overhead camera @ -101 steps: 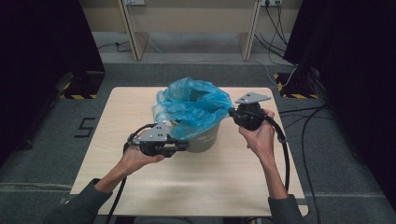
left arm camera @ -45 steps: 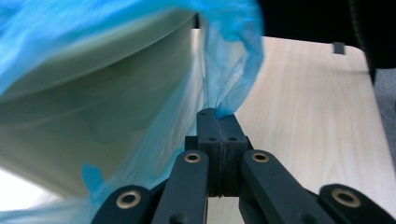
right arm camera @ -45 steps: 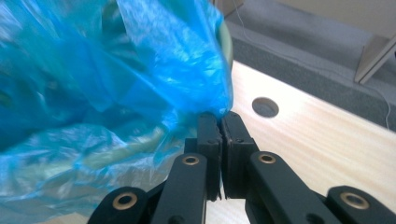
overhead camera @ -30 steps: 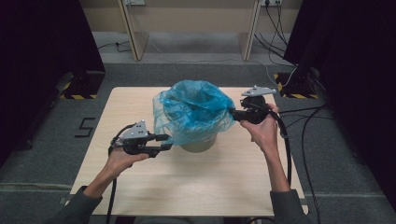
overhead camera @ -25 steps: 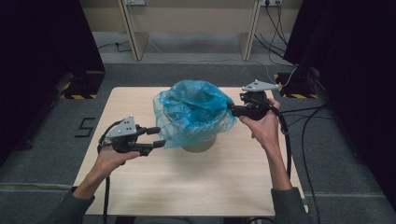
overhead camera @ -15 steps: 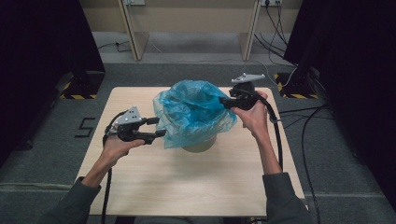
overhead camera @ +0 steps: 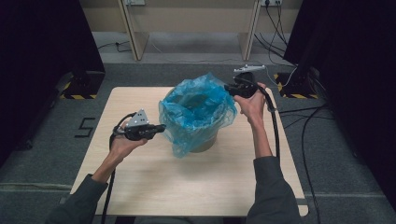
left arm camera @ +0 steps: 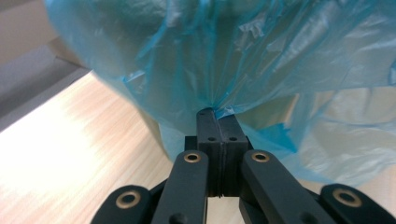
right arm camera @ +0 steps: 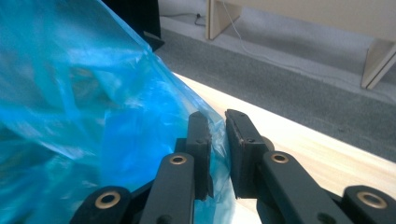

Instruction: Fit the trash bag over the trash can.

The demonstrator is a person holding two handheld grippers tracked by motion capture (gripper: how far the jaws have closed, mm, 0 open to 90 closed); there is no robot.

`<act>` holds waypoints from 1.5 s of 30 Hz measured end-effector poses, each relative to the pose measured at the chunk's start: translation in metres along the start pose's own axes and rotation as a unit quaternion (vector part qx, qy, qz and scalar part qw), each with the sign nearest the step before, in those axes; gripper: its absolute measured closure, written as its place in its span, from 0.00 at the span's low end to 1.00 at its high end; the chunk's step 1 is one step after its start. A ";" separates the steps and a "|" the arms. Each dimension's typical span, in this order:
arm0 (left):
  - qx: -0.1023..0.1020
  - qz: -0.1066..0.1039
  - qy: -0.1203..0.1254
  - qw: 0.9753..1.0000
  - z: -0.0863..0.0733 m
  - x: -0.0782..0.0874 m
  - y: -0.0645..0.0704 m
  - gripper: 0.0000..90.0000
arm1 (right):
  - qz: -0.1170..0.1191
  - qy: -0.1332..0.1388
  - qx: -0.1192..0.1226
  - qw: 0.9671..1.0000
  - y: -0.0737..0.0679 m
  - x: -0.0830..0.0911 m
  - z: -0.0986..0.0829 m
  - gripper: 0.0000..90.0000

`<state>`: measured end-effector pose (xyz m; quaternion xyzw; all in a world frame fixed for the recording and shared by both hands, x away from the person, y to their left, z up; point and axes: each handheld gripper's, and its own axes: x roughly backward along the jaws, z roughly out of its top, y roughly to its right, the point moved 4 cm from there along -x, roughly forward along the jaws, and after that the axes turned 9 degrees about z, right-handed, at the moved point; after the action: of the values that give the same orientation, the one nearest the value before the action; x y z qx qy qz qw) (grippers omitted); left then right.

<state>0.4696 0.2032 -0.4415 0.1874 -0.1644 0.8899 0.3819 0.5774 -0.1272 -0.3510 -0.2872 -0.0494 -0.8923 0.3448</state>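
A blue bag [overhead camera: 196,114] lines a bin [overhead camera: 205,143] that stands near the middle of the desk [overhead camera: 154,182], its plastic billowing up and over the rim so that just a strip of the bin's wall shows at 6 o'clock.

The left hand-held gripper [overhead camera: 159,128] sits at 9 o'clock of the bag, level with its lower skirt. In the left gripper view its jaws are pressed flat together on a gathered pinch of the bag [left arm camera: 261,60], and the film fans out from that pinch upward and to both sides.

The right hand-held gripper [overhead camera: 228,87] is at 2 o'clock of the bag, up at its raised top edge. In the right gripper view [right arm camera: 217,135] its jaws stand a narrow gap apart, with the bag [right arm camera: 84,116] lying against the left jaw and a fold of film reaching into the gap; whether they actually pinch it is hard to judge, though they seem parted.

Both forearms come in from 6 o'clock, well apart, with the bin between them.
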 end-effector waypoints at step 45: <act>0.036 0.029 0.034 0.998 0.056 0.048 -0.014 0.35 | 0.000 -0.003 0.036 0.999 -0.026 0.012 -0.020 0.73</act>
<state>0.4611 0.2179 -0.3686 0.1659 -0.1242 0.9117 0.3547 0.5438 -0.1208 -0.3582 -0.2769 -0.0829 -0.8892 0.3546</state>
